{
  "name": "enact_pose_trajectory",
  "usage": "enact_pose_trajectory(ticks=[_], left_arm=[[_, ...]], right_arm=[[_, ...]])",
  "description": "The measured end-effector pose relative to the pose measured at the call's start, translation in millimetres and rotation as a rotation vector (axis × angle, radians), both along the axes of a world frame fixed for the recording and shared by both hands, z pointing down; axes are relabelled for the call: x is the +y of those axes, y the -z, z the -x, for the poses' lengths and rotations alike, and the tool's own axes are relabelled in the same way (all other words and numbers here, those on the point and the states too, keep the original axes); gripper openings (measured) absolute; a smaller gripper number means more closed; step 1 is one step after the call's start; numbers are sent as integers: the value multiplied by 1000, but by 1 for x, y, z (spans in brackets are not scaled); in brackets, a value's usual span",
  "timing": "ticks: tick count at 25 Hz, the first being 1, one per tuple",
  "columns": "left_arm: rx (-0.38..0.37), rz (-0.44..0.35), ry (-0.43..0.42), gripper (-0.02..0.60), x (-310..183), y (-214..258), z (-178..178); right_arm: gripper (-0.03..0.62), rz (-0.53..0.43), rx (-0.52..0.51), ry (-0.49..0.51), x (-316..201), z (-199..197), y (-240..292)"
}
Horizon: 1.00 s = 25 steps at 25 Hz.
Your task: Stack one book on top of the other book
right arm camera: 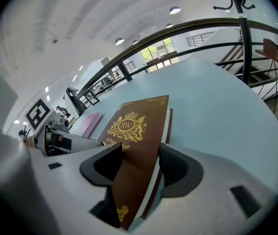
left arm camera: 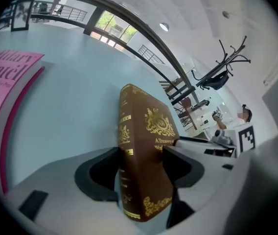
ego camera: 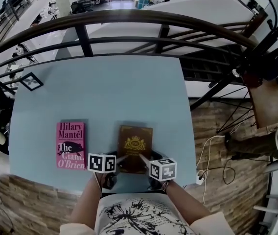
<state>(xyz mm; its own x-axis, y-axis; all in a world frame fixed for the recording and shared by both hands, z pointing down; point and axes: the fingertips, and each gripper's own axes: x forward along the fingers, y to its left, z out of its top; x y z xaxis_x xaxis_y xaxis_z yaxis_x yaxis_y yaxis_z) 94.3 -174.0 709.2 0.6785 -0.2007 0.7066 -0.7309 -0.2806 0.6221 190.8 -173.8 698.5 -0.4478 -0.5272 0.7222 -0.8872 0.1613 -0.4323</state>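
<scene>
On table (ego camera: 104,92): right hand-held gripper (right arm camera: 143,164) clamps brown book (right arm camera: 140,124) (left hand-held gripper (left arm camera: 143,161) splayed, straddling it).

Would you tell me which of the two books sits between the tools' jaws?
The brown book with the gold crest: its near end stands between the jaws of the left tool and the right tool. The pink book lies apart, untouched.
</scene>
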Motion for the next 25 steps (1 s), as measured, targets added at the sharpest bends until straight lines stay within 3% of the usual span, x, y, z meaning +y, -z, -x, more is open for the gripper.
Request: enact_pose_trajectory(ticks=[7, 11, 25], left_arm=[[-21, -48, 13, 276, 6, 21, 10], [-58, -97, -9, 276, -1, 35, 35], [-106, -159, 46, 277, -17, 81, 220]], right_arm=[[221, -40, 4, 33, 2, 10, 23], [212, -68, 11, 43, -7, 34, 37], [201, -125, -1, 94, -29, 219, 83]])
